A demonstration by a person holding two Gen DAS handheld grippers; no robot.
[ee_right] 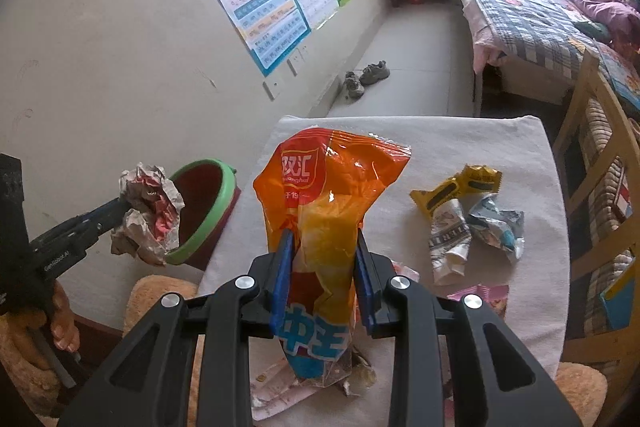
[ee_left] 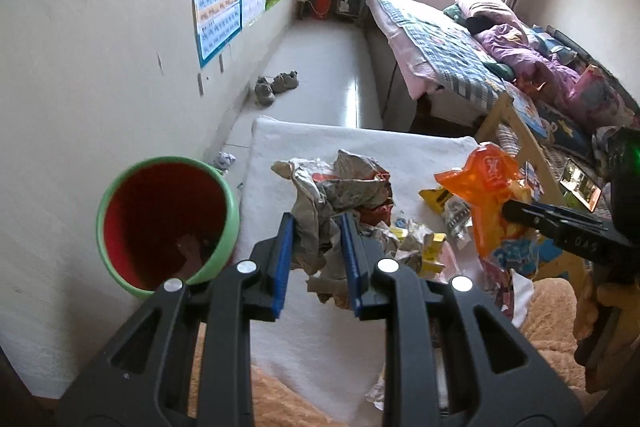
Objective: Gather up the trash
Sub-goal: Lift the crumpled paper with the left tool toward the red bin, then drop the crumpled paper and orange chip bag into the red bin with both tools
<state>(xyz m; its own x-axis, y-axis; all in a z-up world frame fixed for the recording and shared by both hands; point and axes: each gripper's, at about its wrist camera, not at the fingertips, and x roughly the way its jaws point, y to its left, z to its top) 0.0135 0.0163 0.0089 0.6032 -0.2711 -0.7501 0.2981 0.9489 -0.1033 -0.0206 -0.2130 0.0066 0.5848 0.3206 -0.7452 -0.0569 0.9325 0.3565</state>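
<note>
While the lower end of the orange snack bag (ee_right: 320, 227) is hidden behind the blue pads, the right hand-held gripper (ee_right: 324, 275) is clamped on it above the worktop (ee_right: 520, 155), angled downward. The left hand-held gripper (ee_left: 316, 259) pinches a crumpled paper wad (ee_left: 336, 195) beside the green-rimmed bin (ee_left: 168, 219), whose bottom is dark. More wrappers (ee_right: 472, 223) lie beyond

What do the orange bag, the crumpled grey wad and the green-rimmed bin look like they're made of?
Orange bag: thin glossy plastic film, by its shine, sharp wrinkles and see-through parts.
Crumpled grey wad: probably matte paper with red print, holding stiff, dull creases.
Green-rimmed bin: likely moulded plastic, by its smooth, evenly coloured rim and red inside.
</note>
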